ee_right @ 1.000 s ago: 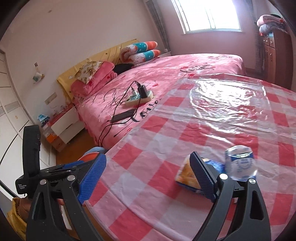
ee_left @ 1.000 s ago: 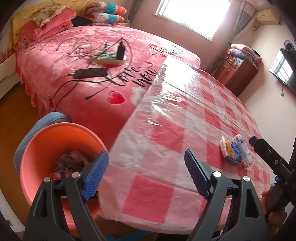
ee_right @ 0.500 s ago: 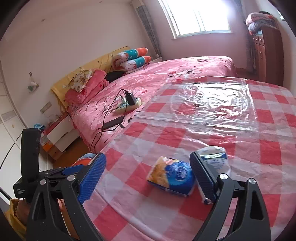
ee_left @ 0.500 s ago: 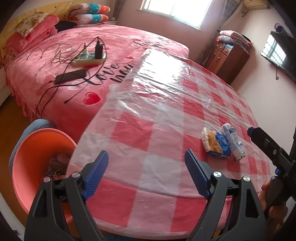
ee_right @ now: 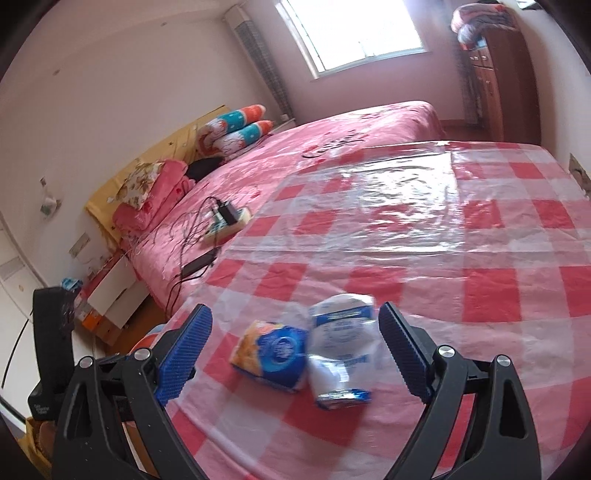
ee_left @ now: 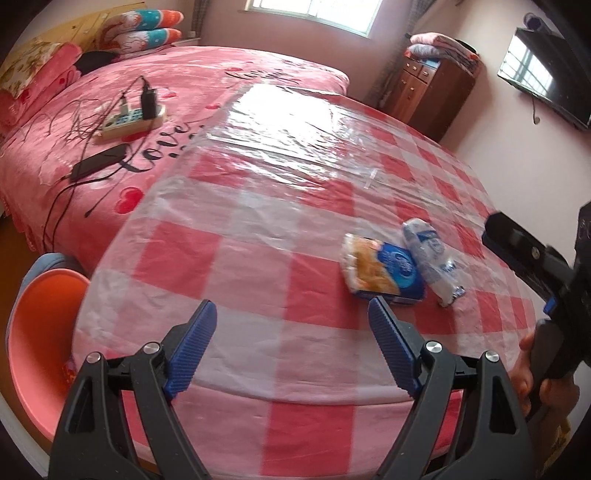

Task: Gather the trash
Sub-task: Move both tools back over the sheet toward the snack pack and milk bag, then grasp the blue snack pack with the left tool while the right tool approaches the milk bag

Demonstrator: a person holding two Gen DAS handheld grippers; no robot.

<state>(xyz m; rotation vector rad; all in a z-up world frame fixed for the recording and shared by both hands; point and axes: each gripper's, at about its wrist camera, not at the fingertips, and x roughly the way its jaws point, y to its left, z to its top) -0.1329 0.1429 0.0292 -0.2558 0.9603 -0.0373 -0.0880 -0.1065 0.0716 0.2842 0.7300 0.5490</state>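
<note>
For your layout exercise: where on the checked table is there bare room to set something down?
The checked plastic-covered table is bare from its bed-side edge across the far glossy half. The only crowded spot is near the front edge, where the orange-and-blue snack packet and the white-and-blue wrapper lie.

A pink-walled bedroom in daylight: a window (ee_right: 354,33) at 12 o'clock throws glare on the plastic-covered checked worktop (ee_left: 295,177). A bed (ee_left: 207,74) under a pink blanket lies at 10 o'clock, with pillows (ee_right: 236,129) against a yellow headboard (ee_right: 155,162). A wooden dresser (ee_left: 432,96) topped with folded blankets stands at 1 o'clock; a TV (ee_left: 546,74) hangs at 2 o'clock.
</note>
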